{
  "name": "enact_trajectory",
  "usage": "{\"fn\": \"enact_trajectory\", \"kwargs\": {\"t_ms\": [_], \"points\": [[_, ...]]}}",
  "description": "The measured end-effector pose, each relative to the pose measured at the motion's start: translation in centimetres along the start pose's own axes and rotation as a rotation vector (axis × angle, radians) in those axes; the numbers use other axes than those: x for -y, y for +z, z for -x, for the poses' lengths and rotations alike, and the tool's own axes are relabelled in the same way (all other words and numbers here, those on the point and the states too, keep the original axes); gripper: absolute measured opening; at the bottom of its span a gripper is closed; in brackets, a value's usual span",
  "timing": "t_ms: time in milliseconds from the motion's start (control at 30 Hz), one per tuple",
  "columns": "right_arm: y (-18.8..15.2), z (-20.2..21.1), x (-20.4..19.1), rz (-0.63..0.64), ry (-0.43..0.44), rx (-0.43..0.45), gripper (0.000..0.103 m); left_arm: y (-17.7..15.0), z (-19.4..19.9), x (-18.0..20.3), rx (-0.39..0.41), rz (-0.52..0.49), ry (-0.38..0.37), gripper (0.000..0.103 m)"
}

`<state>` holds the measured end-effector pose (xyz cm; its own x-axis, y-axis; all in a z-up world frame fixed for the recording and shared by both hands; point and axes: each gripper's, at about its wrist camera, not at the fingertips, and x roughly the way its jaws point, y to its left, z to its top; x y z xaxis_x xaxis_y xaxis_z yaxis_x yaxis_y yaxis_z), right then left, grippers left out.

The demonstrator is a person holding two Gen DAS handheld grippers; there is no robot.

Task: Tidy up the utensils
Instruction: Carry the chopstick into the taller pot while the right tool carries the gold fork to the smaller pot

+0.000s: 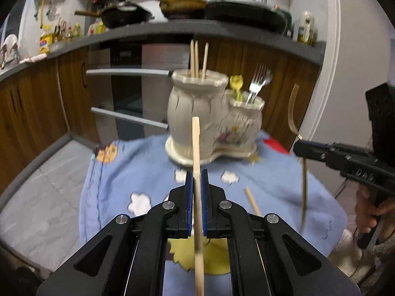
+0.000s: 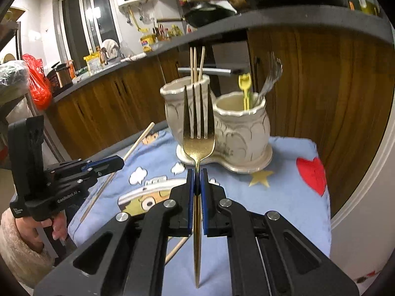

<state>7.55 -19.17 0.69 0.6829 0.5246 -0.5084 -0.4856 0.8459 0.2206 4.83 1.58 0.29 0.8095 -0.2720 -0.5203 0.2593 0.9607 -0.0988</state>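
Observation:
A cream ceramic double holder [image 1: 197, 120] stands at the far side of the table; it also shows in the right wrist view [image 2: 222, 128]. Its tall pot holds three wooden chopsticks [image 1: 196, 59]. Its short pot [image 2: 240, 113] holds a yellow utensil [image 1: 236, 85] and a silver fork [image 1: 256, 83]. My left gripper [image 1: 196, 176] is shut on a wooden chopstick [image 1: 197, 172], upright, in front of the holder. My right gripper [image 2: 196, 175] is shut on a gold fork [image 2: 198, 133], tines up. Another chopstick [image 1: 252, 201] lies on the cloth.
The table has a blue cartoon-print cloth [image 2: 271, 197]. Wooden kitchen cabinets [image 1: 37, 103] and an oven [image 1: 128, 86] stand behind it, with pans [image 1: 182, 6] on the dark counter. A red bag [image 2: 37, 81] sits far left in the right wrist view.

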Motion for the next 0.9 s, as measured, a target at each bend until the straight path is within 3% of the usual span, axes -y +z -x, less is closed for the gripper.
{"fn": "enact_trajectory", "kwargs": {"t_ms": [400, 567, 733, 900], "points": [[8.5, 1.8, 0.1, 0.051, -0.036, 0.259, 0.005, 8.9, -0.1, -0.8, 0.315, 0.085, -0.06, 0.007], [12.3, 1.9, 0.9, 0.035, -0.017, 0.316, 0.005, 13.0, -1.4, -0.7, 0.44, 0.108, -0.096, 0.007], [14.5, 1.4, 2.3, -0.029, -0.006, 0.359, 0.005, 15.3, -3.8, -0.5, 0.511, 0.131, -0.093, 0.007], [14.8, 0.2, 3.4, -0.053, -0.053, 0.389, 0.005, 16.7, -6.3, -1.2, 0.527, 0.203, -0.111, 0.006]]}}
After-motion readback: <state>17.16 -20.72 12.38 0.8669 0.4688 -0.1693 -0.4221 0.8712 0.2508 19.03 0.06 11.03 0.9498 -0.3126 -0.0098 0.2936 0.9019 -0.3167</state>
